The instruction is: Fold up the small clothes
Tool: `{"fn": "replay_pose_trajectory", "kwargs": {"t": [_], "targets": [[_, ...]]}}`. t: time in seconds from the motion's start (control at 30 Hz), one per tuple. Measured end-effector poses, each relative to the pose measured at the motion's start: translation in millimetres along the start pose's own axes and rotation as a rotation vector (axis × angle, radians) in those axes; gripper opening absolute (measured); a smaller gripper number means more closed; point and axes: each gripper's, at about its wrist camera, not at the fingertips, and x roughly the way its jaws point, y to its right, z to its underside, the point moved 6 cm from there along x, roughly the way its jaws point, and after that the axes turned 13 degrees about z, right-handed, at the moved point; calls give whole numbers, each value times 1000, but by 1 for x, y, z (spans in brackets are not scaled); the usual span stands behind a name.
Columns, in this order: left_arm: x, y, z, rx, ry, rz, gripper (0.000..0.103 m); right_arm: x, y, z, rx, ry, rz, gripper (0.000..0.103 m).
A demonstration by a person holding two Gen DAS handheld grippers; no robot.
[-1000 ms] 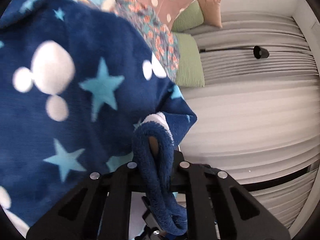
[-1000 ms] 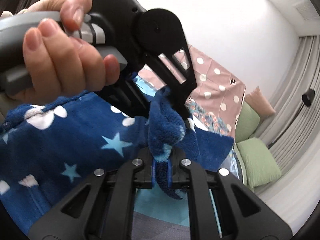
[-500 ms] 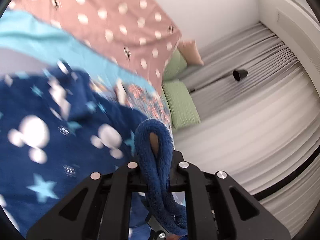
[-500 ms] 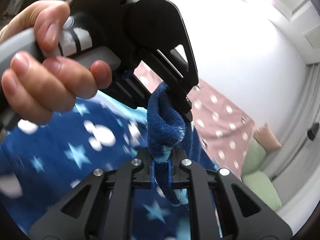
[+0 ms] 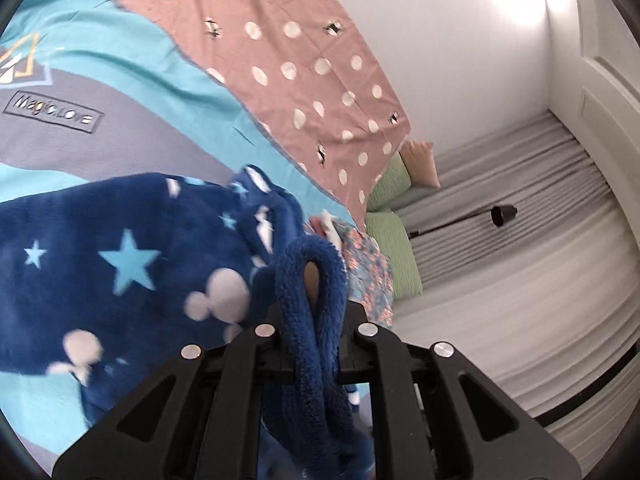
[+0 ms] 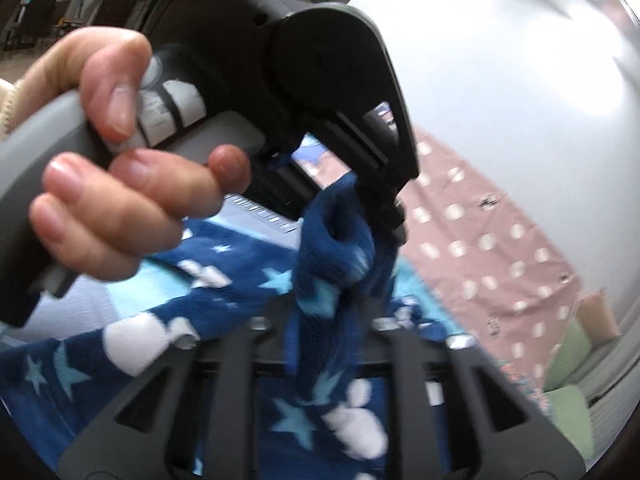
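You worked in bright daylight; glare washed out the white wall [image 5: 460,40] in both views. Fisheye bent the edges, and motion blur smeared the right view's blue fleece [image 6: 320,420].

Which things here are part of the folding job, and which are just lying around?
In the job:
navy fleece garment
left gripper
right gripper

Lying about:
pink polka-dot cloth
floral cloth
green pillows
black lamp
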Motion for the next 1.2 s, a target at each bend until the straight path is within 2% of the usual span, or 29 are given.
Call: {"fn": "replay_pose_trajectory", "kwargs": {"t": [0.13, 0.2, 0.27, 0.37, 0.4, 0.53, 0.57, 0.67, 0.73, 0.8, 0.87, 0.93, 1.03, 1.13, 1.2], "targets": [[-13, -29, 2, -41, 8, -11, 10, -9, 1, 16, 30, -20, -54, 56], [-18, -43, 3, -41, 9, -43, 10, -16, 19, 29, 102, -58, -99, 58], [-23, -66, 6, -77, 5, -87, 13, -18, 44, 45, 194, -109, -139, 66], [-36, -109, 14, -204, 2, -144, 47, -8, 79, 74, 319, -203, -172, 67], [-41, -116, 15, -217, 11, -157, 49, -8, 86, 81, 347, -228, -175, 67], [-93, -140, 9, -217, 101, -260, 53, -6, 98, 114, 445, -312, -212, 68], [-109, -144, 8, -214, 129, -293, 58, -7, 96, 120, 463, -328, -227, 69], [-176, -165, 1, -210, 257, -447, 63, -15, 89, 127, 474, -334, -246, 73], [-210, -179, -1, -215, 297, -522, 63, -21, 80, 127, 474, -332, -263, 73], [-235, -189, 0, -182, 309, -623, 63, -24, 74, 124, 475, -326, -282, 74], [-257, -191, 2, -68, 307, -792, 63, -25, 69, 118, 468, -315, -294, 75], [-263, -196, 8, 39, 256, -918, 63, -26, 65, 113, 461, -304, -302, 77], [-254, -209, 16, 120, 165, -972, 63, -26, 59, 107, 469, -300, -333, 77], [-230, -220, 6, 149, 112, -934, 63, -24, 53, 103, 474, -306, -352, 77], [-220, -228, -4, 161, 99, -947, 63, -25, 51, 102, 467, -306, -353, 77]]}}
